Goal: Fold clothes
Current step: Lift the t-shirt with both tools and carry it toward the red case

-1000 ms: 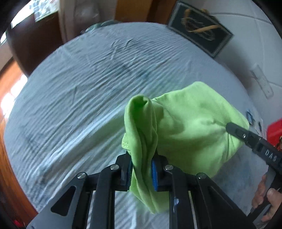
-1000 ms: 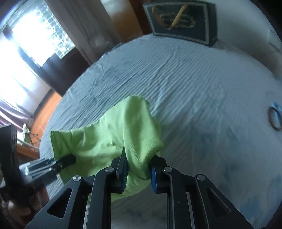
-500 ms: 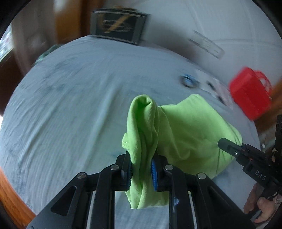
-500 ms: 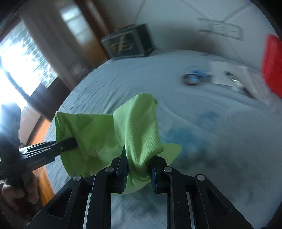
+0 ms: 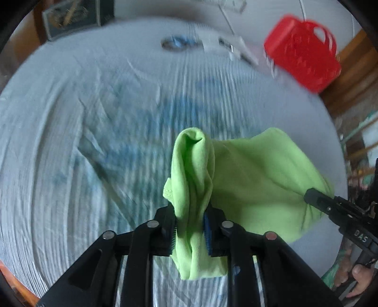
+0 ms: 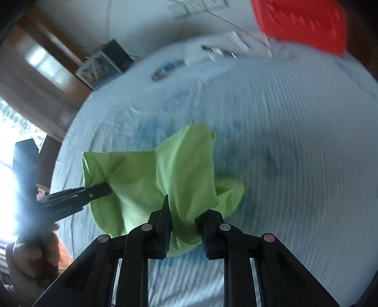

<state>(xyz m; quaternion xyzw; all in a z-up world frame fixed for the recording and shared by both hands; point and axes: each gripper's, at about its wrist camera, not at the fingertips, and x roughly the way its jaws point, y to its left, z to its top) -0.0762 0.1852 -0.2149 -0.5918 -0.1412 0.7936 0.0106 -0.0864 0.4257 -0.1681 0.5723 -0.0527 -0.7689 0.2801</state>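
A lime green garment (image 5: pixel 255 179) hangs bunched between both grippers above a bed with a pale striped sheet (image 5: pixel 70 141). My left gripper (image 5: pixel 190 226) is shut on one bunched edge of it. My right gripper (image 6: pixel 185 226) is shut on the opposite edge of the garment (image 6: pixel 165 174). The right gripper also shows at the right of the left wrist view (image 5: pixel 316 198), pinching the cloth. The left gripper shows at the left of the right wrist view (image 6: pixel 99 190). The cloth sags between them and is lifted off the sheet.
A red plastic basket (image 5: pixel 304 50) stands at the bed's far right corner. Papers and small items (image 5: pixel 226 46) and a blue ring (image 5: pixel 176 43) lie near the far edge. A dark framed picture (image 5: pixel 73 17) leans at the far left. A wooden floor edge shows at lower left.
Both grippers have swung to the right with the garment still held; the red basket and the small items came into view. The garment hangs much as before.
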